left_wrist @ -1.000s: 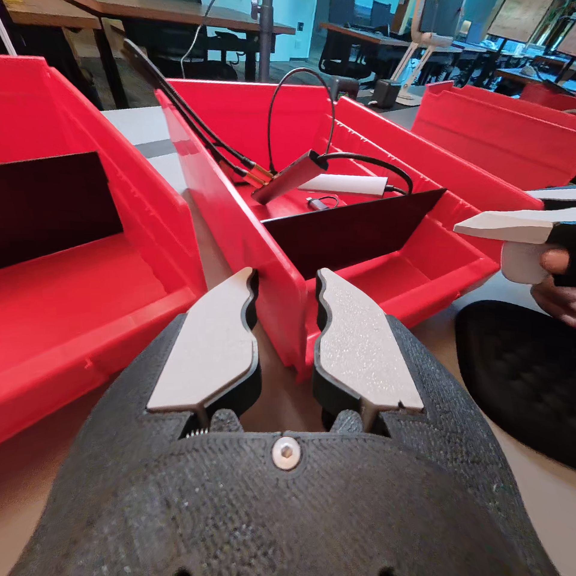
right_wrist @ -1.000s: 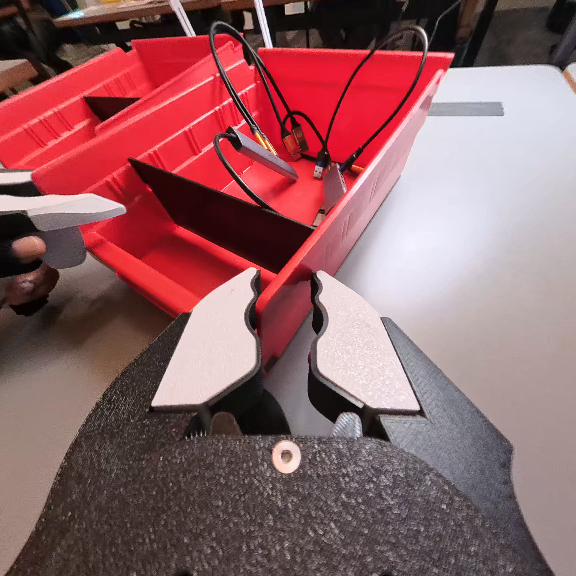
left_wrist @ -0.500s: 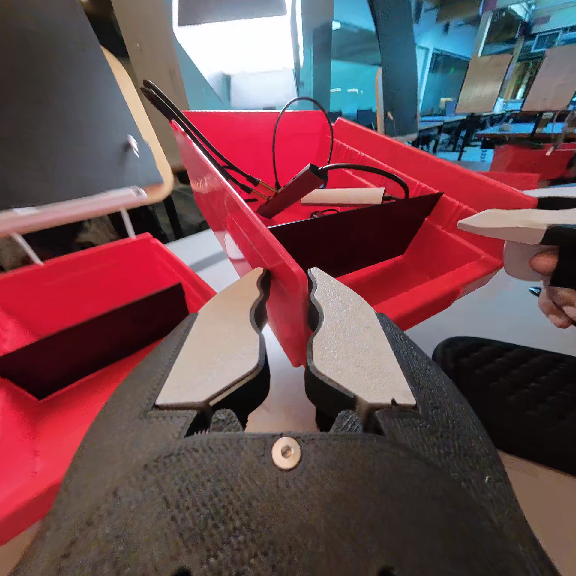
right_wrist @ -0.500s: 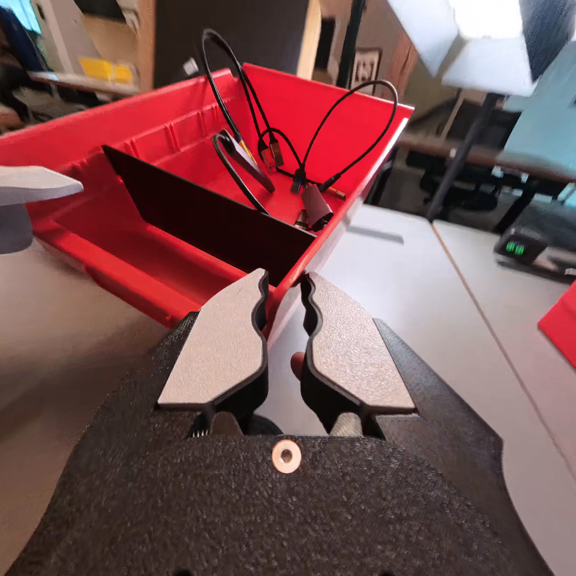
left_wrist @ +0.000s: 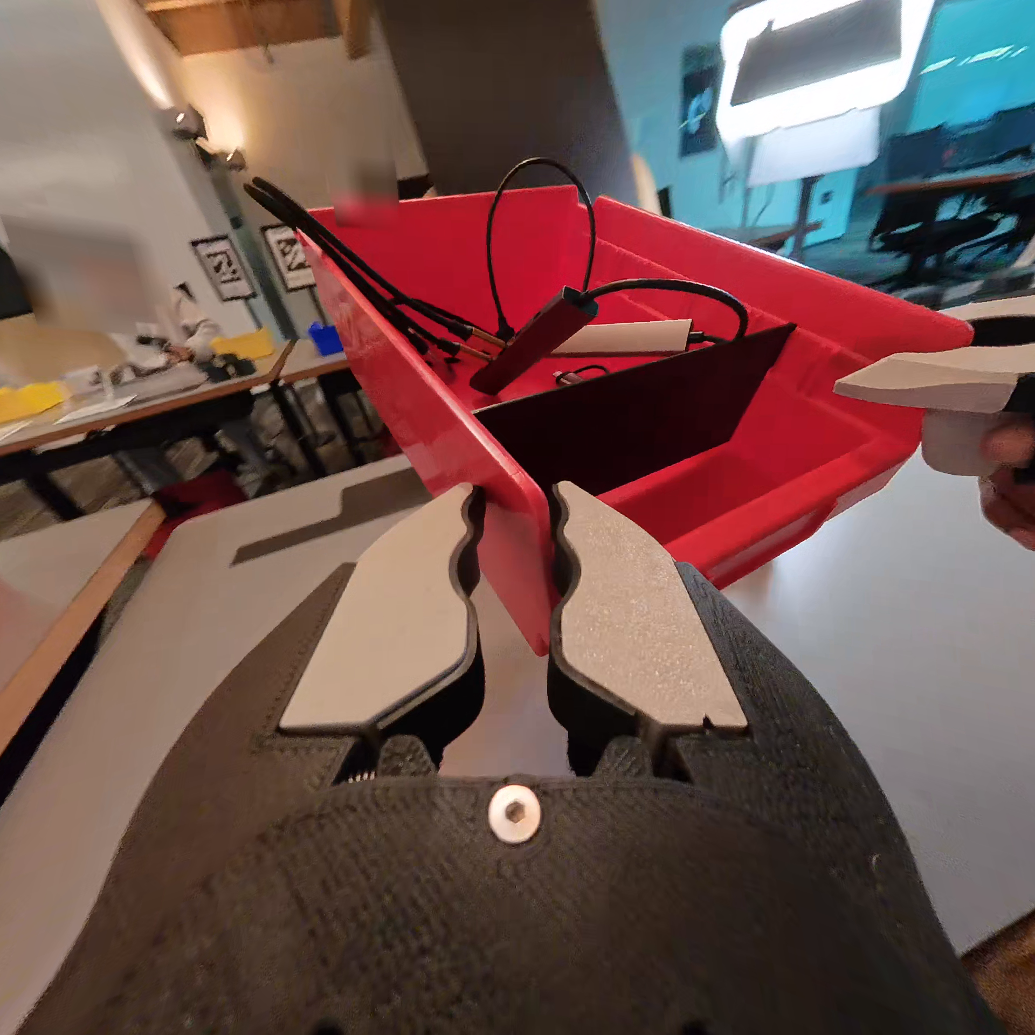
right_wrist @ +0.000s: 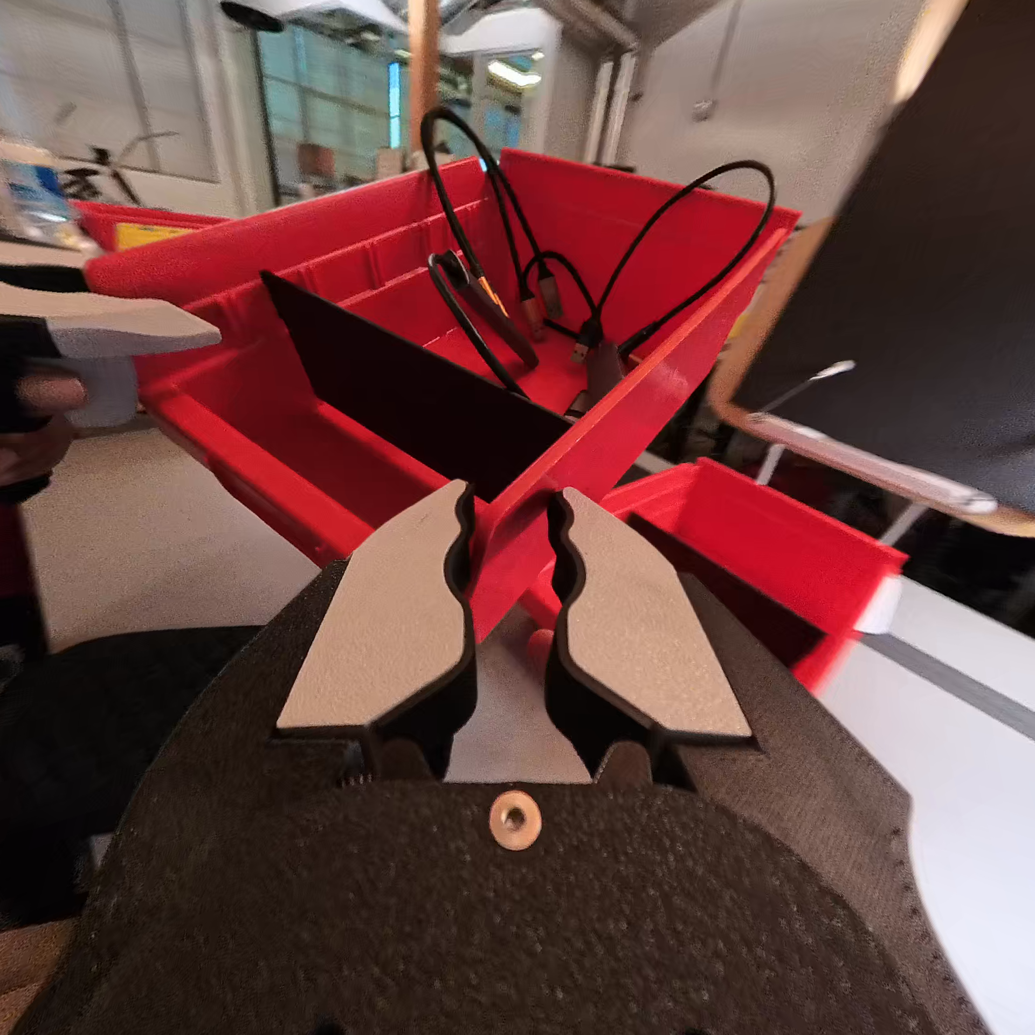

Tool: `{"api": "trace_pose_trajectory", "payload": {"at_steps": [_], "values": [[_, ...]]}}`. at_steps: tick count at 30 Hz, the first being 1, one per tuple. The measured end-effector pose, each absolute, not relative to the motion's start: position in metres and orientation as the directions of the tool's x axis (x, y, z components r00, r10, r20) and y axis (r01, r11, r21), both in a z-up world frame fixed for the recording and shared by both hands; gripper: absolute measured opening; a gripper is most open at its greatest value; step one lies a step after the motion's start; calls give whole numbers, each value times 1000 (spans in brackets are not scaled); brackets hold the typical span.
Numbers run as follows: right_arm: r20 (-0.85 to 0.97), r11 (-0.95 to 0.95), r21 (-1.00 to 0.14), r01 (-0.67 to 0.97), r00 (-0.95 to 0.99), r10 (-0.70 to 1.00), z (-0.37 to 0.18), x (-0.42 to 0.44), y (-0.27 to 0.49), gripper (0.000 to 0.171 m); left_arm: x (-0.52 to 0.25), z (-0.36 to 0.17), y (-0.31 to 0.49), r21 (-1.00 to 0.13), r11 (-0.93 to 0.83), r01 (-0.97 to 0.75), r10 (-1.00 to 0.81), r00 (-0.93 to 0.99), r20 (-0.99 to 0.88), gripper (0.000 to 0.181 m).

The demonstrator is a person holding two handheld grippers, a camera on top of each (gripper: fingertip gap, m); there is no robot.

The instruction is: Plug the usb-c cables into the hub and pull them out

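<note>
Left wrist view
Left gripper [left_wrist: 512,493]: its 2 fingers are clamped on the near corner wall of the red bin [left_wrist: 448,425], 1 finger on each side of the wall.
Bin contents: a dark hub [left_wrist: 529,341] leans tilted in the far compartment, behind a black divider [left_wrist: 633,414]; black usb-c cables [left_wrist: 392,297] run over the left wall and loop above the hub; a white hub [left_wrist: 621,337] lies just behind it.
Right gripper [left_wrist: 924,383]: enters from the right edge, by the bin's other front corner.

Right wrist view
Right gripper [right_wrist: 511,495]: its fingers pinch the right-hand wall of the same bin [right_wrist: 644,403].
Cables [right_wrist: 700,224]: looped in the far compartment, connectors hanging near the hub [right_wrist: 498,325].
Second red bin [right_wrist: 773,537]: lies to the right, beside the held bin.
Left gripper [right_wrist: 129,330]: visible at the left edge.
</note>
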State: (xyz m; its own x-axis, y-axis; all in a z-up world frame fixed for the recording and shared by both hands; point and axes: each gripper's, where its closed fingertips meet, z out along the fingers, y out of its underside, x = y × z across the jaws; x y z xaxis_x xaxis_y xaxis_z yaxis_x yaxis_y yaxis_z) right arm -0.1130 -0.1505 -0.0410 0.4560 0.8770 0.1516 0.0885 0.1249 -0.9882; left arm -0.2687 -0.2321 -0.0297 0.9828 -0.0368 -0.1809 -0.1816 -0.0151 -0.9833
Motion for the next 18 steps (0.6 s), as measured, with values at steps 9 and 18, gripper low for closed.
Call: {"api": "trace_pose_trajectory", "payload": {"at_steps": [9, 18], "values": [[56, -16, -958, 287, 242, 969, -169, -226, -181, 27, -373, -136, -270, -981, -192, -13, 140, 989, -40, 15], [35, -41, -938, 344, 213, 976, -190, -224, -142, 25, -371, -196, -240, -945, -318, -73, 66, 993, -98, 21]]}}
